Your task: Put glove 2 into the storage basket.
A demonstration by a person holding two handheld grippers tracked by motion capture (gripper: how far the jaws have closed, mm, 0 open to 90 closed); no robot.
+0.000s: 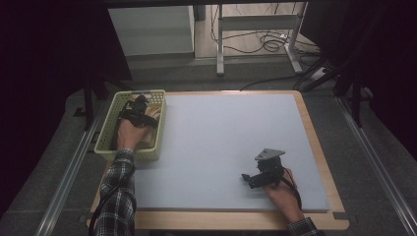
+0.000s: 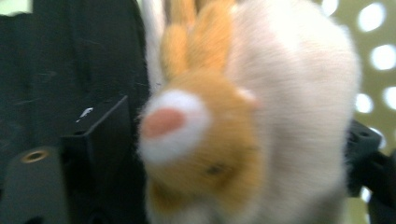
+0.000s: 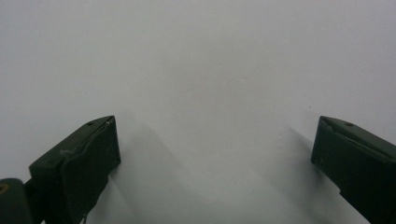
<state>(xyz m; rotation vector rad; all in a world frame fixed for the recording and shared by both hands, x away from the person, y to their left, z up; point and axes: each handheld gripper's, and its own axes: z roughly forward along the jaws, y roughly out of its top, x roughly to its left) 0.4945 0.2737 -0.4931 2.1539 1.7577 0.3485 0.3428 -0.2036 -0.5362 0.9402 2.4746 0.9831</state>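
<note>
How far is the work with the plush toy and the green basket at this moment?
Done: the plush rabbit is already inside the green basket, whose perforated wall shows behind it. In hand: the left gripper is down in the basket, its jaws spread wide either side of the toy. Left: lifting that hand out. The right gripper rests open over the bare grey mat.

One plush rabbit (image 2: 243, 126), one basket (image 1: 109, 130).

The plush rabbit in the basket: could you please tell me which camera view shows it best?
The left gripper view: the plush rabbit appears close up, orange and white with a pink nose, though blurred. The high view gives just a pale glimpse in the basket. The right gripper view faces the bare mat.
</note>
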